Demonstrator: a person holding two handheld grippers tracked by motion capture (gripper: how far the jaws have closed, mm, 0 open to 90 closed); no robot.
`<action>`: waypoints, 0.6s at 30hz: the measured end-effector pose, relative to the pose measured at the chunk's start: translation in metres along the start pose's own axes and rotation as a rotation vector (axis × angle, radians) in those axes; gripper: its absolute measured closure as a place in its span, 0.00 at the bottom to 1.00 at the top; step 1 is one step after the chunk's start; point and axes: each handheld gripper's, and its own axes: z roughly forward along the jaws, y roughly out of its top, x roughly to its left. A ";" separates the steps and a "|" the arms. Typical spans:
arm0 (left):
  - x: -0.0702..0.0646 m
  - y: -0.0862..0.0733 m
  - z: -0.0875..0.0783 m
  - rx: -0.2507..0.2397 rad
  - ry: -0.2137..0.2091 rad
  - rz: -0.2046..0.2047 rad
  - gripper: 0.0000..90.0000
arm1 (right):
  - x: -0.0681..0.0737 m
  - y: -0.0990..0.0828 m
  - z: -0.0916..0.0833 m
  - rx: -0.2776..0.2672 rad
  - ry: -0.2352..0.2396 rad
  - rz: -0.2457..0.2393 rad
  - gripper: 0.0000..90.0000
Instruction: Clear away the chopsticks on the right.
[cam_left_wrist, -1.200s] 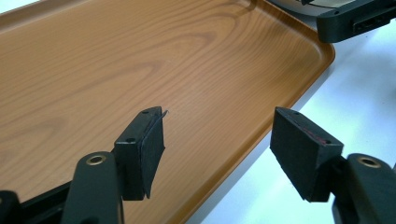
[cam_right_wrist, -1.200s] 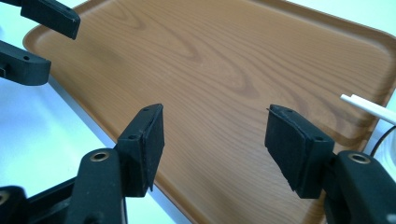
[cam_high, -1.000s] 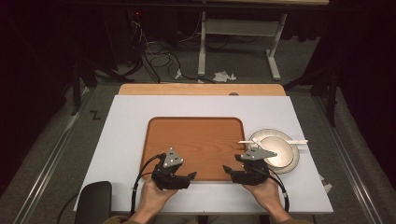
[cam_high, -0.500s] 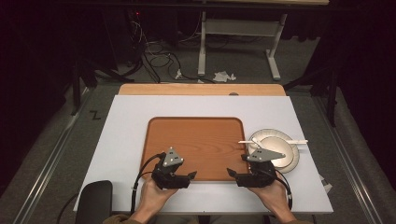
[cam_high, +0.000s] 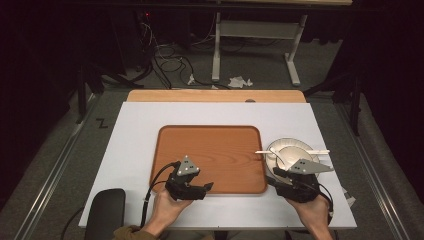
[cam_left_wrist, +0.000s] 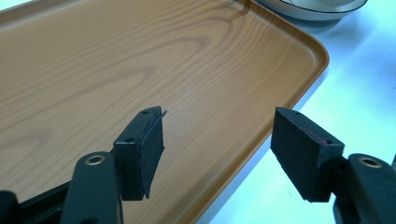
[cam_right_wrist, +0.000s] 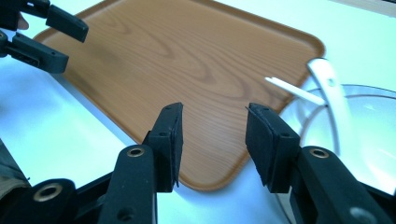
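A brown wooden tray (cam_high: 210, 150) lies bare in the middle of the white table (cam_high: 135, 130). Right of it stands a white plate (cam_high: 276, 161) with a small bowl (cam_high: 294, 151), a white spoon (cam_right_wrist: 329, 93) and pale chopsticks (cam_high: 314, 151) laid across. My left gripper (cam_high: 206, 187) hovers open at the tray's near edge, nothing between its jaws (cam_left_wrist: 217, 140). My right gripper (cam_high: 274, 176) is at the tray's near right corner beside the plate. Its jaws (cam_right_wrist: 212, 140) have just been closing and stand open about halfway, with nothing between them.
A black pad (cam_high: 105, 210) sits at the table's near left corner. A wooden board (cam_high: 215, 96) runs along the far edge. A small paper scrap (cam_high: 348, 197) lies near the right edge. Cables and desk legs are on the floor beyond.
My right hand has shifted to the right along the table's near edge, away from the tray. The left hand has stayed put.
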 end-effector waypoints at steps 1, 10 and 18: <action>0.000 0.000 0.000 0.000 0.000 0.000 0.38 | 0.000 0.000 0.000 0.000 0.000 0.000 0.64; -0.002 0.001 0.001 -0.001 0.016 0.006 0.39 | -0.030 -0.003 -0.038 -0.019 -0.112 0.013 0.69; -0.007 0.000 -0.002 -0.008 0.018 0.005 0.39 | -0.069 -0.003 -0.061 0.013 -0.208 0.023 0.74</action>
